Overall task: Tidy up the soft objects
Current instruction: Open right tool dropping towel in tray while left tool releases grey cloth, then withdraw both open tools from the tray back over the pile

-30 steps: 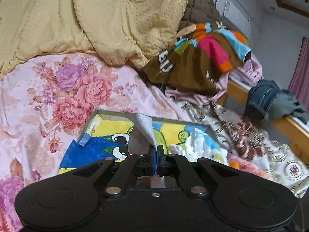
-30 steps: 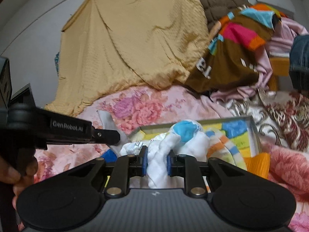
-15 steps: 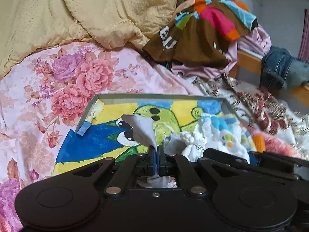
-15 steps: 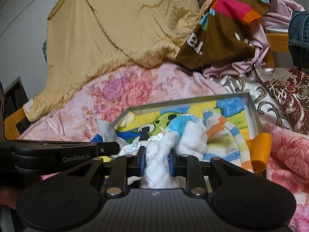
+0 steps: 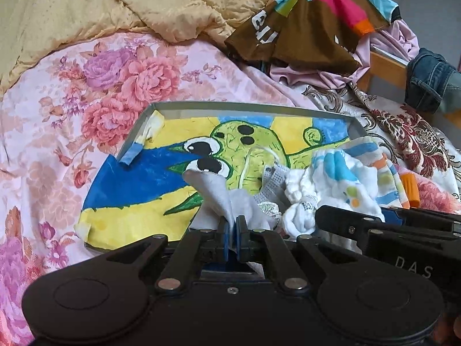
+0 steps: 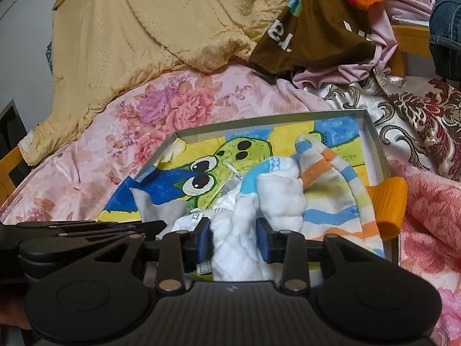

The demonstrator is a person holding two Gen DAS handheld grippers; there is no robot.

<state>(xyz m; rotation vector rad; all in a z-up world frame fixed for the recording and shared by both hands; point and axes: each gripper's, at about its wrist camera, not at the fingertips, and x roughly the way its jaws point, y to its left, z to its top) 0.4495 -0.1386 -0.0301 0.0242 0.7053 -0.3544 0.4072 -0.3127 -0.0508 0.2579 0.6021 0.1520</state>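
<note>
Right wrist view is showing the right gripper (image 6: 234, 238) nearest, its blue-padded jaws opening around a bunched white quilted cloth with blue trim (image 6: 270, 199); the fabric is bulging between the pads, and only the left pad looks to be touching it. That cloth is looking light, limp and squashy, the sort that is going to slump the moment it is let go, so a fat fold in the middle is the sensible place to pinch it rather than a loose edge. Just beside it on the right, a striped white, orange and blue knit piece (image 6: 340, 201) is lying draped, equally floppy.

To the left, the left gripper (image 5: 232, 235) is pinching a thin pale grey cloth (image 5: 219, 193), jaws nearly together on its lower edge, the free corner standing up. It is looking flimsy and easy to slip out.

All three are sitting in the near half of a shallow grey cardboard box lined with a yellow, blue and green cartoon drawing (image 5: 288, 108), resting on a pink floral bedsheet (image 5: 72, 115). Farther off, a mustard quilt (image 6: 161, 26) and a brown multicoloured garment (image 6: 317, 28) are piled up.
</note>
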